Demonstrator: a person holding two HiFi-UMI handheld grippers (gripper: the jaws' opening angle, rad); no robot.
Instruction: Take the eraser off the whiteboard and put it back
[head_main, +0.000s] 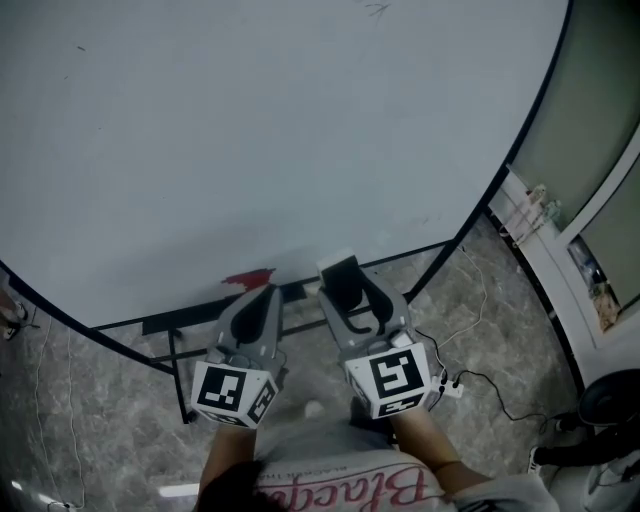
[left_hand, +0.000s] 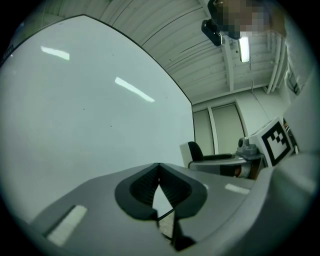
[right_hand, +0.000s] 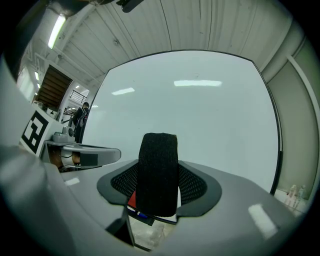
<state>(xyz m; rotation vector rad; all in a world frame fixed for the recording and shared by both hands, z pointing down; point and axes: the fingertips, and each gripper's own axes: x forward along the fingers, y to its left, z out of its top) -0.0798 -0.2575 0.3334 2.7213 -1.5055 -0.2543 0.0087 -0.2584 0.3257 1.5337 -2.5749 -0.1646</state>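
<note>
A black felt eraser stands upright between the jaws of my right gripper, which is shut on it just in front of the whiteboard's lower edge. Seen from the right gripper view, the eraser fills the gap of the right gripper, its felt side facing the camera and the board behind it. My left gripper hovers beside it to the left, shut with nothing in it. From the left gripper view, that gripper's tips meet against the white board.
A red item lies on the board's black ledge ahead of the left gripper. Cables and a white power strip lie on the marbled floor at the right. A white sill with small bottles runs along the right wall.
</note>
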